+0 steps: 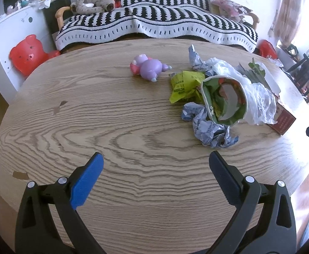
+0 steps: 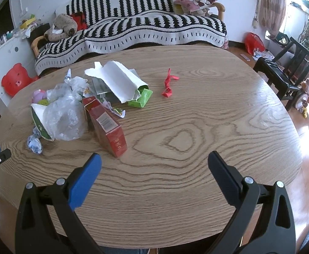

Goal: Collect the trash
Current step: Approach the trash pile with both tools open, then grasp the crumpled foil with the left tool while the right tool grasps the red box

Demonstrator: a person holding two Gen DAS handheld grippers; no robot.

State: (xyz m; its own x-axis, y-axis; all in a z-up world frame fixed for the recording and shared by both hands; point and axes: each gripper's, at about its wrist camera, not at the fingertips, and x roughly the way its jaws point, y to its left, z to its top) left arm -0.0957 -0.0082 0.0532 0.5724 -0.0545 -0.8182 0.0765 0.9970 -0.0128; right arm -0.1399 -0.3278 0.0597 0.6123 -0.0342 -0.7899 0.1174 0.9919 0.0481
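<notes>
Trash lies in a heap on the oval wooden table (image 1: 116, 127). It holds a green snack bag (image 1: 224, 99) with its mouth facing me, a clear plastic bag (image 1: 258, 97), crumpled blue-grey paper (image 1: 209, 129) and a yellow-green wrapper (image 1: 186, 84). The right wrist view adds a red carton (image 2: 107, 127), a torn white paper (image 2: 118, 80), a green packet (image 2: 142, 98) and a red ribbon scrap (image 2: 168, 84). My left gripper (image 1: 155, 158) is open, short of the heap and left of it. My right gripper (image 2: 154, 158) is open over bare wood, the carton just ahead on the left.
A purple toy figure (image 1: 148, 67) lies beyond the heap. Behind the table stands a sofa under a black-and-white blanket (image 1: 154, 25). A red bear-shaped stool (image 1: 27, 53) sits at the left, a dark wooden chair (image 2: 285, 69) at the right.
</notes>
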